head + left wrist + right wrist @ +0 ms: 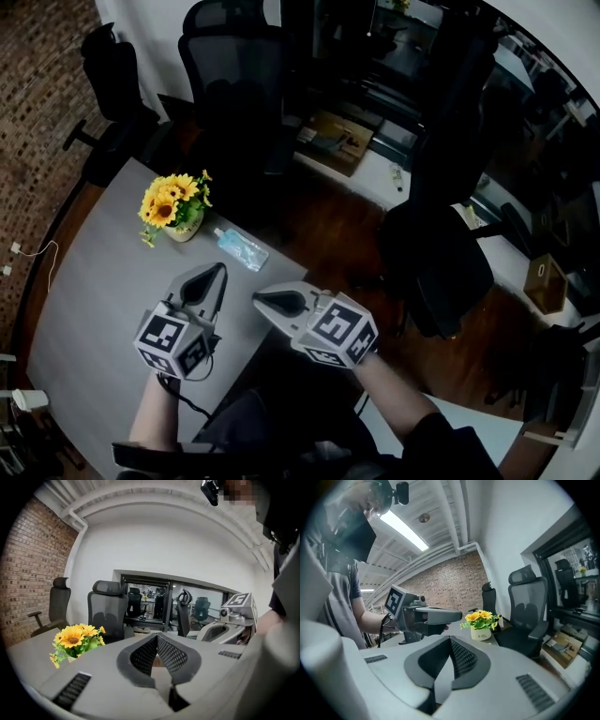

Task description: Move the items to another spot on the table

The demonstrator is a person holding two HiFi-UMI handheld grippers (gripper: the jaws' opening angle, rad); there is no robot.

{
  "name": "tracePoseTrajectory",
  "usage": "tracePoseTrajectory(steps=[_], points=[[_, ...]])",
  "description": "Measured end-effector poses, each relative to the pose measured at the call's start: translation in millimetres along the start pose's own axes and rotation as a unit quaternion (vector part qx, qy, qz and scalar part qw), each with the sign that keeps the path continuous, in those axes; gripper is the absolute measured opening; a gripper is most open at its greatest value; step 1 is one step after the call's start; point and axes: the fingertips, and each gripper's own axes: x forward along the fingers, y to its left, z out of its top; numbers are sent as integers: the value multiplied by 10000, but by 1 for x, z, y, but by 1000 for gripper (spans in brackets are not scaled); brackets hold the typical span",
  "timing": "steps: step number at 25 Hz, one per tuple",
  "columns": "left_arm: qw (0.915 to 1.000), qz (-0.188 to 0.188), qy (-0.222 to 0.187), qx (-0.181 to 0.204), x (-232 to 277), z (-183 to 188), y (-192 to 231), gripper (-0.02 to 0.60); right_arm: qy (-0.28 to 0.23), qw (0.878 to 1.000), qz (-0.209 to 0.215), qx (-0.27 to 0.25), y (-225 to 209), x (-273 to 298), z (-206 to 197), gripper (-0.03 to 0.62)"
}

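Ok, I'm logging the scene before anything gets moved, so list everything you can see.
sunflower pot: one, yellow blooms in a pale pot, far end of the table
plastic packet: one, clear bluish, lying right of the pot
table: one, grey, under both
office chairs: at least three, black, around the table
brick wall: one, reddish brown, left edge
left tongs: one, grey, shut and empty, over the table
right tongs: one, grey, shut and empty, beside the left
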Motion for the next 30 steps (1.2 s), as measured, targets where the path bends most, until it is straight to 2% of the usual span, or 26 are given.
tracePoseTrajectory(steps=[3,7,11,15,18,23,26,29,30], points=[[9995,283,120,25,12,4,3,-5,18,9997,222,74,-18,-3,0,-21],[9962,721,412,249,13,1,14,-5,-56,9984,519,238,-35,-3,4,-20],[9912,1140,582,338,4,-1,29,-3,-189,9910,1144,666,-34,4,20,-20],[9849,1542,635,457,-7,-2,53,-2,-102,9891,1375,526,-33,21,27,-20],[9832,1699,608,288,-19,-10,76,12,79,9873,1516,474,-31,35,24,-20],[9804,1877,564,-193,-39,-39,125,18,472,9871,1512,218,-35,71,20,-20],[9799,1846,631,-405,-39,-64,147,18,985,9830,1529,-232,-40,91,12,-20],[9804,1792,684,-450,-34,-87,168,21,1340,9784,1452,-609,-54,117,12,-20],[9810,1730,730,-487,-32,-96,176,52,1377,9786,1404,-611,-59,127,13,-20]])
